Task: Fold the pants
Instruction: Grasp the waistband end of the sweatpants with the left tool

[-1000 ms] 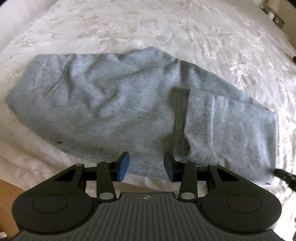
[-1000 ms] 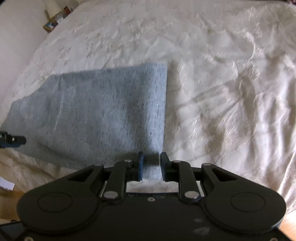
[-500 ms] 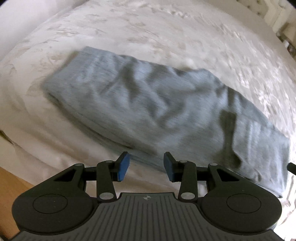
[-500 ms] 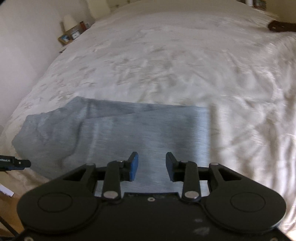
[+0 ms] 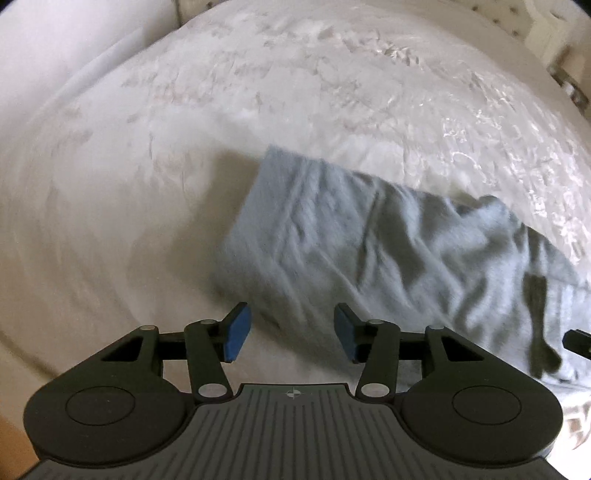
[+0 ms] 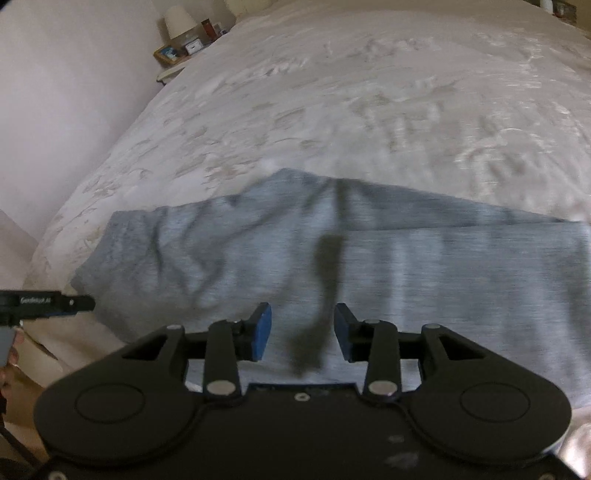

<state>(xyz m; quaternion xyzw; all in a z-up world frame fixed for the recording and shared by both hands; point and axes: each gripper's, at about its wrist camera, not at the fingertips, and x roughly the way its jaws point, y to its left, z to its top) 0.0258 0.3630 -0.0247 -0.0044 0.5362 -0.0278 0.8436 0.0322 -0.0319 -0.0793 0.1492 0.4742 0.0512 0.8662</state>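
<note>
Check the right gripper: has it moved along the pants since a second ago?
Yes. The right gripper has slid leftward from the pants' right end toward their middle, its fingers just opening, gripping nothing.

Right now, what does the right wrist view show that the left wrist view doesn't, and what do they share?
Right wrist only: a nightstand with a lamp by the wall, the pants' right end, and the left gripper's tip at the picture's left edge.

Left wrist only: bare bedspread left of the pants, and a tufted headboard, top right.

Both: the grey pants flat on the white bedspread, and each view's own gripper, left and right, jaws open, just opened further, gripping nothing.
</note>
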